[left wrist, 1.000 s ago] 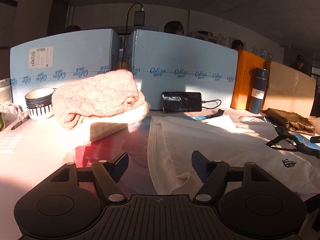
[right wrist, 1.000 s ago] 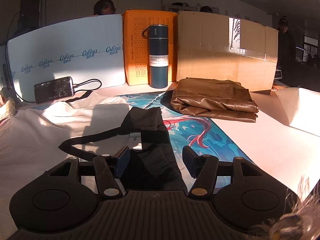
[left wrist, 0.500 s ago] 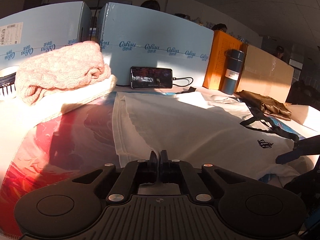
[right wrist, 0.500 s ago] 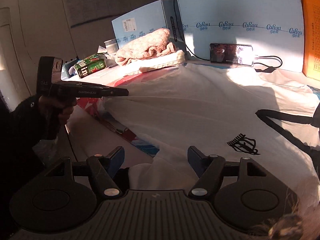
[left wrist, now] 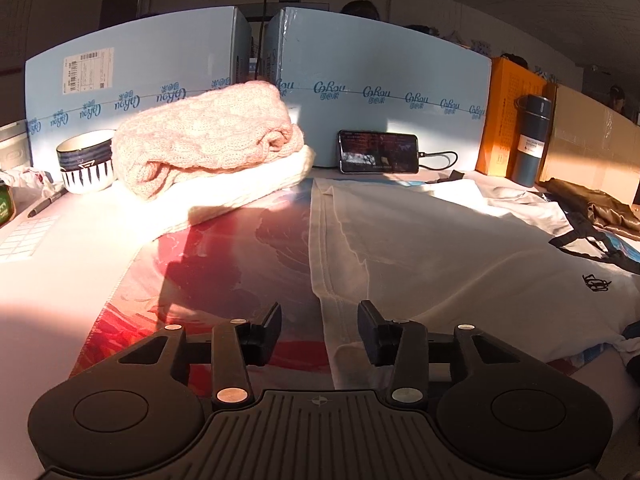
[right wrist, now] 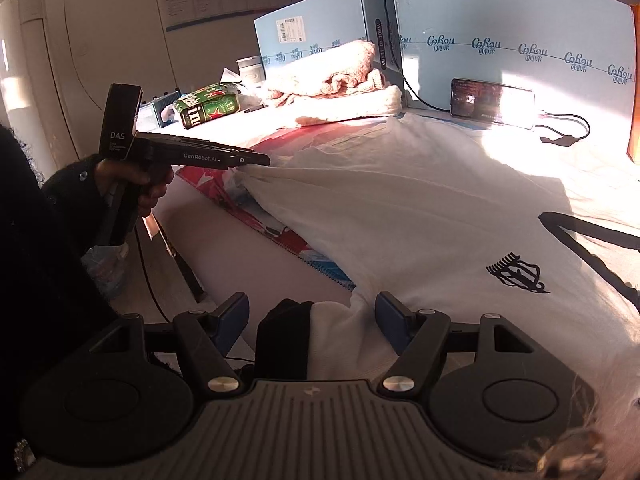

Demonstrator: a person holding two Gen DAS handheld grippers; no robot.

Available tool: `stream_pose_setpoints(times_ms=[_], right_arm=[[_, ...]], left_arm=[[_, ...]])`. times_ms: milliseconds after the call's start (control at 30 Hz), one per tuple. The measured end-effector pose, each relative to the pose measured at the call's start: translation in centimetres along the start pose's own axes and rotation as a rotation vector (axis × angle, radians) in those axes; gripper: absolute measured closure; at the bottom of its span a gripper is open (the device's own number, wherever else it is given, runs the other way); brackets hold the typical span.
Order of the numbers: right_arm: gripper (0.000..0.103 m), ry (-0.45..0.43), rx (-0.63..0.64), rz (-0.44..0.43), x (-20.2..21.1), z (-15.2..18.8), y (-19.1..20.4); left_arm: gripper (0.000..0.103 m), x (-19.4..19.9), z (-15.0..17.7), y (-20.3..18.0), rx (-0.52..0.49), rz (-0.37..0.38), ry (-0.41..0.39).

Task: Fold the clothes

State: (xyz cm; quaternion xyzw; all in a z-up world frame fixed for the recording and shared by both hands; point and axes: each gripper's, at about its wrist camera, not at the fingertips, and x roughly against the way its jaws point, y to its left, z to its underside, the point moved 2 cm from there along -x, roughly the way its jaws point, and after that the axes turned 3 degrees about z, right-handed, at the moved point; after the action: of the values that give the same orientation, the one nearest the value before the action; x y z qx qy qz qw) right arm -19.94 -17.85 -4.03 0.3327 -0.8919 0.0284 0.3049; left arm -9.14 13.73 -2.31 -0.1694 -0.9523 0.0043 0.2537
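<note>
A white T-shirt (left wrist: 460,256) with a small black crest (right wrist: 518,274) lies spread on a red and blue printed mat (left wrist: 224,276). My left gripper (left wrist: 319,326) is open just above the shirt's left hem edge, which runs between its fingers. The right wrist view shows that gripper (right wrist: 256,159) from the side, at the shirt's bunched corner. My right gripper (right wrist: 312,316) is open, with the shirt's near white corner and a black piece of cloth (right wrist: 282,336) between its fingers.
A folded pink knit on a cream one (left wrist: 208,148) lies at back left, beside a striped cup (left wrist: 85,162). A phone (left wrist: 378,151) leans on blue boxes (left wrist: 384,92). A flask (left wrist: 530,140), a brown garment (left wrist: 600,208) and a green carton (right wrist: 208,106) stand around.
My left gripper was shut on the shirt hem half a second ago and is now open, with its view turned back left. My right gripper has stayed open at the shirt's near corner.
</note>
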Motion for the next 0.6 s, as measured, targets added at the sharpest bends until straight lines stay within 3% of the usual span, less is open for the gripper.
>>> stream_pose_setpoints(times_ms=[100,233,467,600], right_arm=[[0.035,-0.026,-0.011,-0.010,0.2,0.2,-0.3],[0.035,-0.067,-0.027,-0.032,0.9,0.3,-0.9],[0.034,-0.120,-0.048,-0.051,2.1,0.2,-2.9],[0.033,-0.130,-0.058,-0.058,2.2,0.3,-3.8]], left_arm=[[0.034,0.6,-0.1,0.1,0.037,-0.004,-0.022],[0.033,0.7,0.4,-0.4,0.041,-0.020,-0.010],[0.033,0.7,0.8,-1.6,0.103,0.027,-0.017],[0.033,-0.2,0.7,-2.7,0.084,0.001,-0.018]])
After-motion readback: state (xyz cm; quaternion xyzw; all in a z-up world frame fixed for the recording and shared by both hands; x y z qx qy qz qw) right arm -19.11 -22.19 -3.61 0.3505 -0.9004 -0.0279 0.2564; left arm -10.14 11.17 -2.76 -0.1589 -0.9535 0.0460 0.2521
